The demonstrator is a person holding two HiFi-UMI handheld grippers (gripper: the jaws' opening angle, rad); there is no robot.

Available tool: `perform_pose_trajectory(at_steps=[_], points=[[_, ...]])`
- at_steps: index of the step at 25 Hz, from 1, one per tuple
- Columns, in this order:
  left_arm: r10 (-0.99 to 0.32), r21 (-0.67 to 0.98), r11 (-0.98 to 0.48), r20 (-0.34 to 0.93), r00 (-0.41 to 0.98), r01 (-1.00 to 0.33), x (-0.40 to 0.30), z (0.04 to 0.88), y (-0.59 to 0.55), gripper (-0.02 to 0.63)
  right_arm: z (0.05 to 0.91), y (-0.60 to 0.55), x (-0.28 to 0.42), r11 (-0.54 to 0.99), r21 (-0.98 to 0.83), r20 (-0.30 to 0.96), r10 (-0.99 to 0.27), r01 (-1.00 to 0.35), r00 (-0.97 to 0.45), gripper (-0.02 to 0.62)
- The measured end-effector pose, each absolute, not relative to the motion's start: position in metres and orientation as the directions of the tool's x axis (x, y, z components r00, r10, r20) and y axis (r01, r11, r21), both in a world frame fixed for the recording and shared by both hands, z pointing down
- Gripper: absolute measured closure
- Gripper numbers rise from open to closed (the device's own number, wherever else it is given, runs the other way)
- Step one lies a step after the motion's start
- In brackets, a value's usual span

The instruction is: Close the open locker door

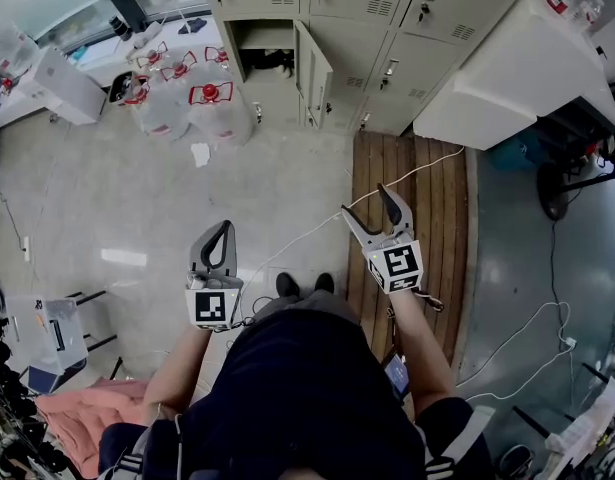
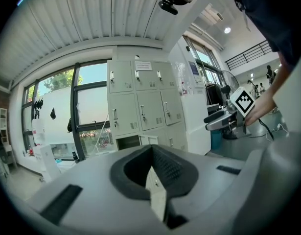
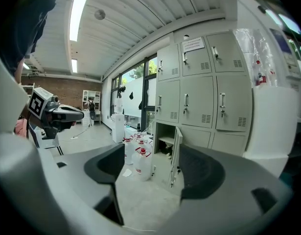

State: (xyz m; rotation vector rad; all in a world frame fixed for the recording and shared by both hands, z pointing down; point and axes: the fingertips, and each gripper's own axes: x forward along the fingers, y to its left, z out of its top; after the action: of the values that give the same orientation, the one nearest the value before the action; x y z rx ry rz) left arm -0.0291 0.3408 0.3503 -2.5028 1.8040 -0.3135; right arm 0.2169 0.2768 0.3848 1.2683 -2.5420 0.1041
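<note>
A bank of beige lockers (image 1: 367, 8) runs along the far wall. One bottom locker (image 1: 262, 53) stands open, its door (image 1: 314, 68) swung out toward me at a right angle. Something dark lies inside it. The right gripper view shows the same door (image 3: 175, 153) ajar, straight ahead between the jaws. My right gripper (image 1: 367, 203) is held at waist height over the wooden boards, open and empty, well short of the door. My left gripper (image 1: 224, 230) is shut with nothing in it and hangs over the grey floor. The open compartment (image 2: 128, 142) shows far off in the left gripper view.
Several large water jugs with red caps (image 1: 209, 103) stand on the floor just left of the open locker. A scrap of paper (image 1: 200, 153) lies nearby. A big white cabinet (image 1: 507, 73) stands at the right, by a wooden platform (image 1: 412, 228). A white cable (image 1: 317, 228) crosses the floor.
</note>
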Motion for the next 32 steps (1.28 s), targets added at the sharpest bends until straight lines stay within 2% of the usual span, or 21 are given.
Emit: perform_pose_trajectory(at_steps=[5, 17, 23, 32], points=[[-0.924, -0.194, -0.368, 0.183, 0.335, -0.909, -0.041, 0.364, 0.331, 0.603, 0.395, 0.254, 0.203, 0.603, 0.062, 0.283, -0.775, -0.795, -0.566, 0.255], [-0.932, -0.179, -0.345, 0.183, 0.313, -0.921, -0.042, 0.377, 0.261, 0.603, 0.444, 0.147, 0.185, 0.676, 0.024, 0.313, -0.705, -0.737, -0.637, 0.267], [-0.952, -0.168, -0.280, 0.180, 0.250, -0.945, -0.036, 0.380, 0.183, 0.603, 0.488, 0.059, 0.187, 0.755, -0.004, 0.340, -0.616, -0.656, -0.711, 0.279], [-0.961, -0.168, -0.201, 0.222, 0.162, -0.965, -0.023, 0.397, 0.089, 0.603, 0.567, -0.044, 0.187, 0.879, -0.063, 0.415, -0.408, -0.473, -0.813, 0.308]])
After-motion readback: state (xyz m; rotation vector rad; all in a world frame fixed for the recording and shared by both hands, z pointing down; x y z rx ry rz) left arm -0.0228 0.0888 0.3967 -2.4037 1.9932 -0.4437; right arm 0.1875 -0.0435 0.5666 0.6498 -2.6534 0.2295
